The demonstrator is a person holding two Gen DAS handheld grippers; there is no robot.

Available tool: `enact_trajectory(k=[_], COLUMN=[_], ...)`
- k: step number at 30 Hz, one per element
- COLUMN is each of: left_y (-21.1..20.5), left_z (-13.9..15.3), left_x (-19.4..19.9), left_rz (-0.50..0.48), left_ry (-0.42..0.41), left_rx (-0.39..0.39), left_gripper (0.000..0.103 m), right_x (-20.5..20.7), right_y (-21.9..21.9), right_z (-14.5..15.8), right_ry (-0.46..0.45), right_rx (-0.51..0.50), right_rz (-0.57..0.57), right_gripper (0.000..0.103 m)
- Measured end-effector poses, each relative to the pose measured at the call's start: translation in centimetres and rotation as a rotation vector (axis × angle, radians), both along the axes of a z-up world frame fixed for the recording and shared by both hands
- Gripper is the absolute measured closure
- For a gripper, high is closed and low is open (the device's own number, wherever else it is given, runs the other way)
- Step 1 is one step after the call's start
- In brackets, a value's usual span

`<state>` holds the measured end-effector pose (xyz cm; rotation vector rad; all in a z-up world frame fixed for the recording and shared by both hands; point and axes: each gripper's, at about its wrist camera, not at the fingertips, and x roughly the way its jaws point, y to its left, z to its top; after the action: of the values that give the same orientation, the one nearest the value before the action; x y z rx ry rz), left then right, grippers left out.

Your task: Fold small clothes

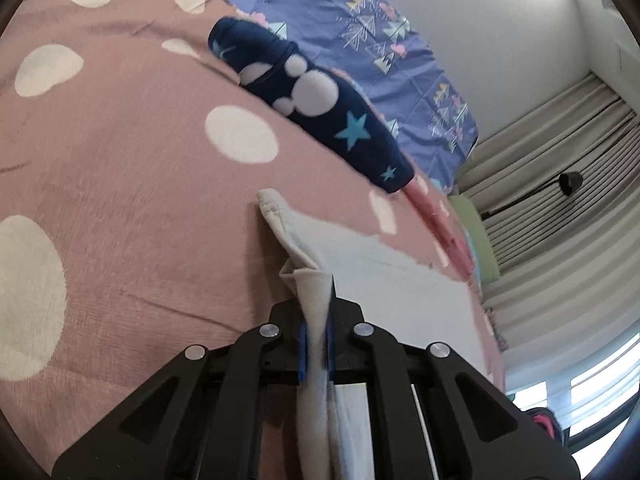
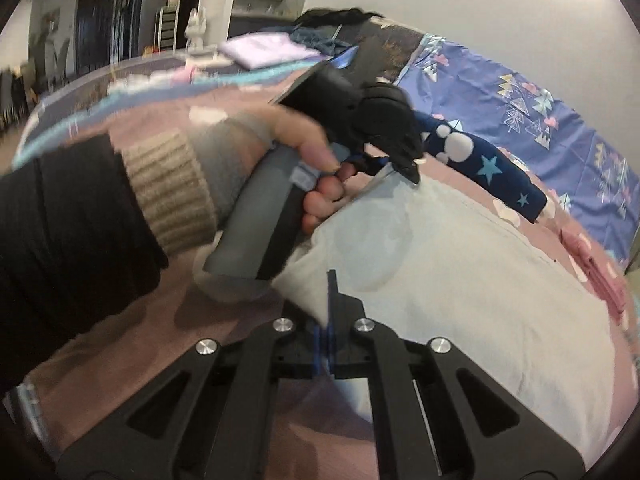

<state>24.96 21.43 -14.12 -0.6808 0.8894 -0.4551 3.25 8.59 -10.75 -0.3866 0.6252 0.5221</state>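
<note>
On the pink polka-dot bedspread, a soft, limp white cotton garment is pinched at its edges by both closed tools, left tool and right tool.

Pink bedspread lies open leftward; the navy garment blocks beyond.
</note>
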Motion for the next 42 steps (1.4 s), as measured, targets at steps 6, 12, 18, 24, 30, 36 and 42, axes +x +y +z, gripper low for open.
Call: enact_trajectory(k=[6, 12, 18, 24, 30, 36, 42], left_y=[-2.1, -5.0, -8.8, -13.4, -17.3, -21.9, -27.2], left_z=[3.6, 6.7, 9.5, 12.0, 12.9, 13.0, 12.4], left_x=[-0.7, -1.4, -1.6, -1.6, -1.6, -1.3, -0.8], left_rz=[-0.017, -0.044, -0.043, -0.085, -0.111, -0.149, -0.192], left_ry=[-0.049, -0.097, -0.136, -0.17, -0.173, -0.163, -0.155], left_rx=[0.076, 0.13, 0.188, 0.245, 0.268, 0.311, 0.352], left_gripper=[0.097, 0.097, 0.097, 0.097, 0.097, 0.097, 0.097], right_x=[0.2, 0.0, -0.3, -0.9, -1.5, -1.9, -2.1], right_y=[-4.0, -7.9, -12.6, -17.1, -21.2, -25.7, -30.1], right_z=[2.8, 4.1, 5.2, 6.0, 6.1, 5.1, 3.8], right_ry=[0.058, 0.082, 0.095, 0.095, 0.086, 0.116, 0.128], right_rx=[0.18, 0.288, 0.406, 0.488, 0.557, 0.652, 0.708], right_rz=[-0.042, -0.066, -0.105, -0.142, -0.189, -0.249, -0.317], right_gripper=[0.101, 0.101, 0.101, 0.101, 0.101, 0.101, 0.101])
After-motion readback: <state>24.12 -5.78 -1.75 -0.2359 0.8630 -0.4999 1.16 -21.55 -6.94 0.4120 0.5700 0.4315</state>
